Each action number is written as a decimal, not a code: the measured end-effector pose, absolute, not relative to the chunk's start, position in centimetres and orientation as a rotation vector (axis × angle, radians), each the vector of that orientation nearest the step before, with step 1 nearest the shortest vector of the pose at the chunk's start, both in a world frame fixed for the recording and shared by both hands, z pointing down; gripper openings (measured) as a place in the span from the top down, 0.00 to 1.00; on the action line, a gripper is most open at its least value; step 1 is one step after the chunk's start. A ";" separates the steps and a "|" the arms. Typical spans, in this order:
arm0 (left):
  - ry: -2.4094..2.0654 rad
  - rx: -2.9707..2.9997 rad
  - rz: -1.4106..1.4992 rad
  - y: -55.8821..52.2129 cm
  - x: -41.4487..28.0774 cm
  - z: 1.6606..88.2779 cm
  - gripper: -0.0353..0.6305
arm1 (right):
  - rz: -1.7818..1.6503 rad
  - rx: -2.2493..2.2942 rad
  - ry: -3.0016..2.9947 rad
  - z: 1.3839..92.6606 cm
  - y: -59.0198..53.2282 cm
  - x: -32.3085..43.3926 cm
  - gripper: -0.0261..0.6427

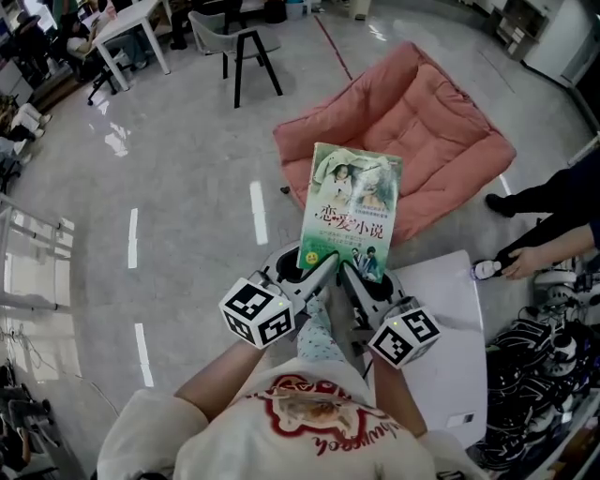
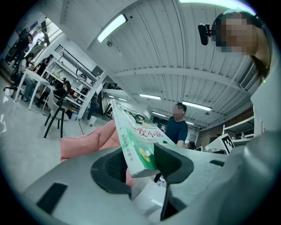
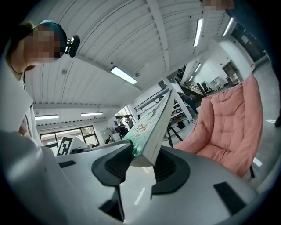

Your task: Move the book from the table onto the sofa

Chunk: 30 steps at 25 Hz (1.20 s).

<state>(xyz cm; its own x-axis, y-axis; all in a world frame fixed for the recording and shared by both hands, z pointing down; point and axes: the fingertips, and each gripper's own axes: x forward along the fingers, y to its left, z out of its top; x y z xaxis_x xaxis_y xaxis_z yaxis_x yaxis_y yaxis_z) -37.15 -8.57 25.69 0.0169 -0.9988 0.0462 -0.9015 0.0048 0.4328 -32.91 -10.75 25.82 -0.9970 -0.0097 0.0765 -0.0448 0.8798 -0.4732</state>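
My left gripper point(image 1: 322, 268) and right gripper point(image 1: 356, 274) both clamp the book's point(image 1: 352, 211) near edge, so it can't twist en route to the sofa point(image 1: 441, 141) ahead.

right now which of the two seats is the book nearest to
The pink quilted floor sofa, spread low on the floor just beyond the green paperback book. The grey chair with black legs stands upright and much farther off.

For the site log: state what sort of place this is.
Probably an open-plan lab or workshop office: a polished grey floor, a white desk, storage racks with people working nearby, and strip lights on a ribbed ceiling. The pink sofa lies on the floor.
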 end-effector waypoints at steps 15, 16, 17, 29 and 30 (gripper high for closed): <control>-1.906 1.987 -0.360 -24.9 -47.4 26.0 0.69 | 0.729 0.113 -2.994 26.1 -26.9 -43.1 0.76; -1.902 1.985 -0.352 -25.6 -47.8 26.1 0.69 | 0.738 0.120 -2.990 26.3 -27.6 -43.4 0.76; -1.897 1.982 -0.344 -26.3 -48.2 26.3 0.69 | 0.749 0.129 -2.985 26.5 -28.2 -43.9 0.76; -1.774 1.972 -0.279 -31.5 -51.7 31.3 0.69 | 0.845 0.289 -2.923 31.4 -33.0 -47.2 0.76; -1.760 1.973 -0.267 -31.7 -51.9 32.0 0.69 | 0.857 0.306 -2.916 32.1 -33.1 -47.4 0.76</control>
